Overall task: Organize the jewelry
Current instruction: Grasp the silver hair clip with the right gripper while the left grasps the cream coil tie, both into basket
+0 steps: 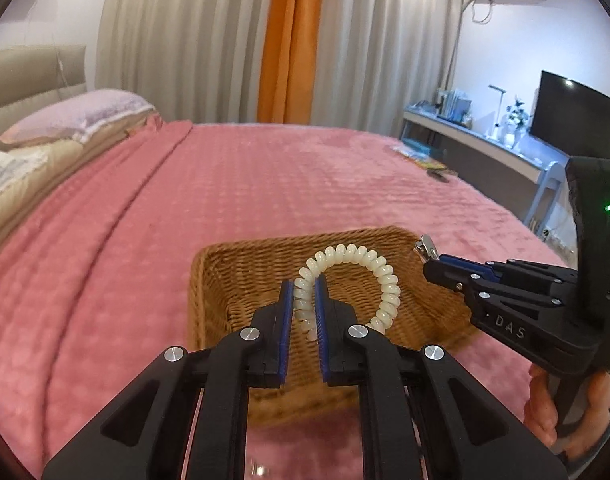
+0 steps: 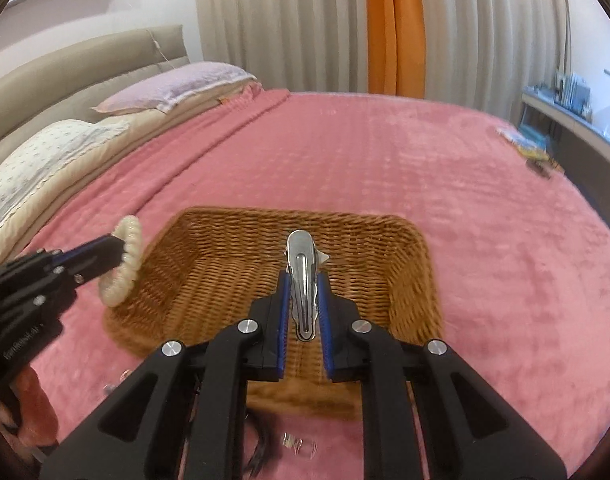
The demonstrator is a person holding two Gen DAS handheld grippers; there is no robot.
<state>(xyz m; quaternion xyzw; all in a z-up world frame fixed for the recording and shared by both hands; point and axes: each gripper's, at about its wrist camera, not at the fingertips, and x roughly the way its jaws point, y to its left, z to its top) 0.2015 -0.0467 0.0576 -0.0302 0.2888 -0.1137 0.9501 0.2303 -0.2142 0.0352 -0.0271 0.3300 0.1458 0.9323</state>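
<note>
So over on the left side, the left gripper (image 1: 305, 300) has its blue pads clamped on one side of a cream spiral coil bracelet (image 1: 357, 276), pinching just a bit of the loop so the rest hangs free in the air. My guess is that's on purpose, because a stretchy coil like that drops cleanly once the pads let go. Right under and ahead of both tools sits the wicker basket (image 2: 405, 240) on the pink bedspread (image 2: 465, 160), and it looks empty inside from what I can see, so it's probably where everything's meant to land. Moving right, the right gripper (image 2: 303, 300) is squeezed shut on a silver metal hair clip (image 2: 301, 276), gripped along its sides with the tip poking forward over the basket. There's also something small and clear (image 2: 299, 444) lying on the bedspread near the basket's front edge, can't tell what.
</note>
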